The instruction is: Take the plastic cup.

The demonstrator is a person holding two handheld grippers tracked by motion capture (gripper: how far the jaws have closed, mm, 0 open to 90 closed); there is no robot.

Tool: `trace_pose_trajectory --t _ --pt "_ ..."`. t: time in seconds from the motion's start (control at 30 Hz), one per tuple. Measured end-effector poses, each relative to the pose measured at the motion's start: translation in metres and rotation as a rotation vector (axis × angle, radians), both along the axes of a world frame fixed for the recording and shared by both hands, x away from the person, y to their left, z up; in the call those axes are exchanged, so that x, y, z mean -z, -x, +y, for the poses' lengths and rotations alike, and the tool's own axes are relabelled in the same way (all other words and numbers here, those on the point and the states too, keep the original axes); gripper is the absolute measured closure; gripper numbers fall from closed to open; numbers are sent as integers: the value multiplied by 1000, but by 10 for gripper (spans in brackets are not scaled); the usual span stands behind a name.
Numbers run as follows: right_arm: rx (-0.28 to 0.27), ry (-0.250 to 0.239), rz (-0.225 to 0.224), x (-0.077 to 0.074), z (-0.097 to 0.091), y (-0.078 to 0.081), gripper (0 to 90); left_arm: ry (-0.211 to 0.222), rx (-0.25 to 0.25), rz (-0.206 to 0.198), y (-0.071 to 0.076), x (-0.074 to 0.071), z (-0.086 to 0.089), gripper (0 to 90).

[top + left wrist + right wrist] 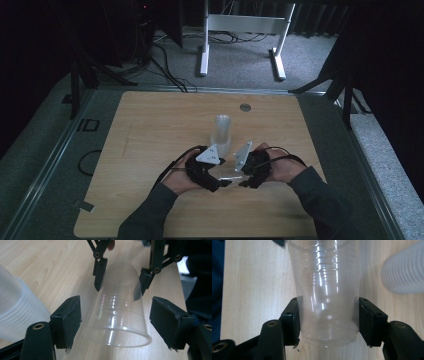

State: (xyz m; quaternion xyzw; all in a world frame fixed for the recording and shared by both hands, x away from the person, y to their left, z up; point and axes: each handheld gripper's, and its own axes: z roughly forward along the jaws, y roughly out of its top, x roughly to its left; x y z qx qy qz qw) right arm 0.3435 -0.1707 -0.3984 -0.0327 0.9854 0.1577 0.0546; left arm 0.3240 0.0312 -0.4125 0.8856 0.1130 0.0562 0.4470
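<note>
Clear cup [327, 290] empty, clamped near its base by right gripper [328, 322]. Left gripper [115, 322] jaws spread round its rim, not touching. Cup stack [221, 133] upright mid-frame on wooden table [150, 130]; grey carpet beyond.

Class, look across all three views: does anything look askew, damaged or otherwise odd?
Nothing is damaged or spilled. The clear cup lies sideways, clamped near its base by the right gripper, while the stack of cups stands upright.

One camera looks down on the bench [150, 130] from above; both gripper cameras face the clear cup [120, 312] closely, from opposite ends.
</note>
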Motion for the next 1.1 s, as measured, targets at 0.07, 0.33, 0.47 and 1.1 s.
trace_pose_trajectory --t 0.07,0.33,0.47,1.1 --pt "4 -9 1 -1 -1 -1 422 9 -7 -3 0 -1 0 261" --pt "45 -119 -5 -1 -14 -8 422 52 -42 -13 -1 -5 6 254" --pt "62 -145 -5 -2 -18 -8 422 68 -61 -14 -2 -5 12 233" --pt "147 -350 -23 2 -34 -13 422 168 -145 -49 0 -11 41 198"
